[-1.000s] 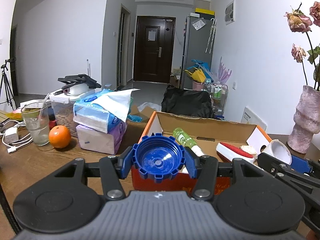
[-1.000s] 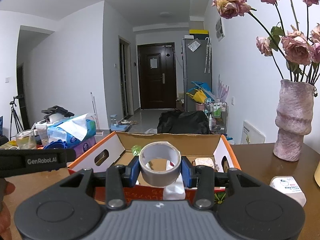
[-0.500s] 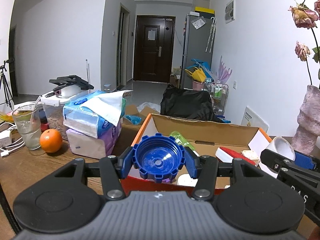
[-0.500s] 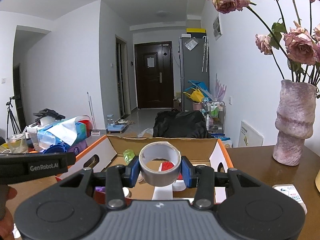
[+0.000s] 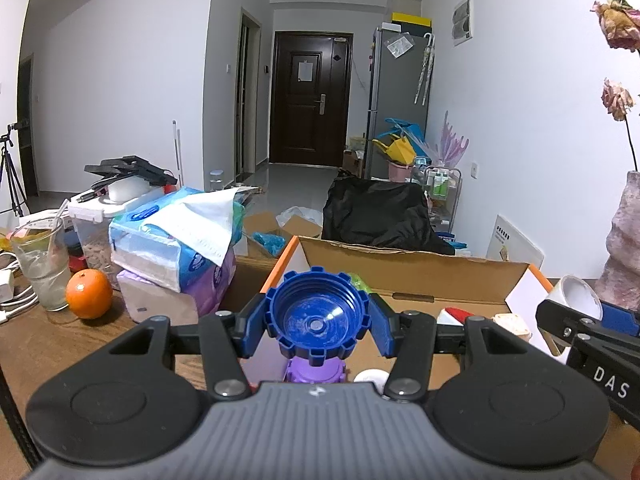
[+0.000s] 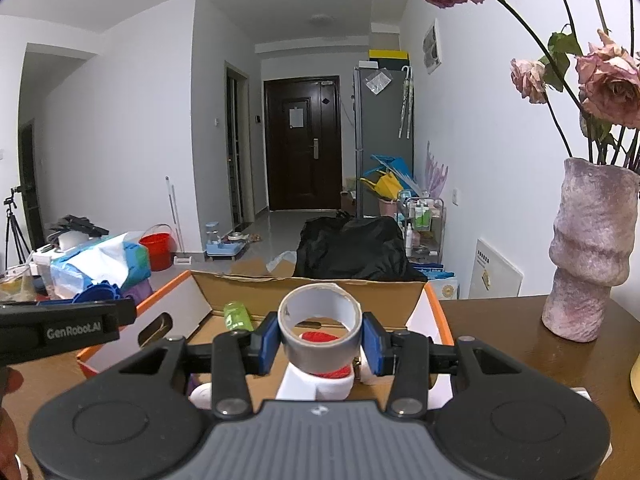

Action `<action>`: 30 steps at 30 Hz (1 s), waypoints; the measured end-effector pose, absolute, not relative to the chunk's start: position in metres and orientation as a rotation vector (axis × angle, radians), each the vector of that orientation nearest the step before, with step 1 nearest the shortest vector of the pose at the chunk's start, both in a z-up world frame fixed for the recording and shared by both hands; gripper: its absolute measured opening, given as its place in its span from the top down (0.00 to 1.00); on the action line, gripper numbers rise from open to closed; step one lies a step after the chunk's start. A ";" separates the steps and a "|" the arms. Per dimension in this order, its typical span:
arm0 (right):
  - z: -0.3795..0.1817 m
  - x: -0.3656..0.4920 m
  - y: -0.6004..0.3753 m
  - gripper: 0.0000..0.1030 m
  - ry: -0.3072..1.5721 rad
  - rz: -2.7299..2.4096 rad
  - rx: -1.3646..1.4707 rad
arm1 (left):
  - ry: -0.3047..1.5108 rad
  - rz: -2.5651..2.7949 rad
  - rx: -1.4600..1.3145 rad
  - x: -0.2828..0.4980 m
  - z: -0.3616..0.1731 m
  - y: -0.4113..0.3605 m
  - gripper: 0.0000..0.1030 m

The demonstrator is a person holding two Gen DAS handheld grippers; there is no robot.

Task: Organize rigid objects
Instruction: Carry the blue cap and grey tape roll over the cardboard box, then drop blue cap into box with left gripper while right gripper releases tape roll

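Note:
My left gripper [image 5: 317, 322] is shut on a blue ridged bottle cap [image 5: 316, 316] and holds it over the left part of an open cardboard box [image 5: 408, 268] with orange edges. My right gripper [image 6: 320, 336] is shut on a grey roll of tape [image 6: 320, 328] and holds it over the same box [image 6: 312, 284]. Inside the box lie a green bottle [image 6: 236, 316], a red and white object [image 6: 320, 376] and a purple item [image 5: 314, 372]. The right gripper and its tape [image 5: 576, 296] show at the right edge of the left wrist view.
Left of the box stand tissue packs [image 5: 176, 240], an orange [image 5: 89, 294], a glass [image 5: 38, 264] and a plastic container [image 5: 100, 212]. A pink vase [image 6: 588, 248] with dried roses stands on the brown table [image 6: 520, 344] to the right.
Both grippers have moved forward and over the box with their loads still held. More of the box's inside shows beneath them.

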State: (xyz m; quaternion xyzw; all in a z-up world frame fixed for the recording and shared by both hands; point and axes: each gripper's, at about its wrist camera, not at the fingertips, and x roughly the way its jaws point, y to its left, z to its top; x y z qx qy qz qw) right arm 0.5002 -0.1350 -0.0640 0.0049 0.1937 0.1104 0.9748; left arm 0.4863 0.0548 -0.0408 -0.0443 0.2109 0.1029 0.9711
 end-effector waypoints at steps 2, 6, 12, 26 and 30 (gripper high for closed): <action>-0.065 0.505 -0.136 0.59 0.400 0.223 0.012 | 0.427 0.205 -0.084 0.493 -0.042 0.054 0.48; -0.069 0.517 -0.137 0.59 0.422 0.222 0.013 | 0.429 0.210 -0.075 0.503 -0.044 0.052 0.48; -0.074 0.531 -0.139 0.59 0.447 0.222 0.015 | 0.444 0.211 -0.076 0.520 -0.048 0.052 0.48; -0.090 0.555 -0.137 0.59 0.498 0.213 0.007 | 0.470 0.210 -0.057 0.548 -0.058 0.057 0.48; -0.091 0.555 -0.134 0.59 0.498 0.216 0.002 | 0.484 0.209 -0.063 0.551 -0.060 0.060 0.48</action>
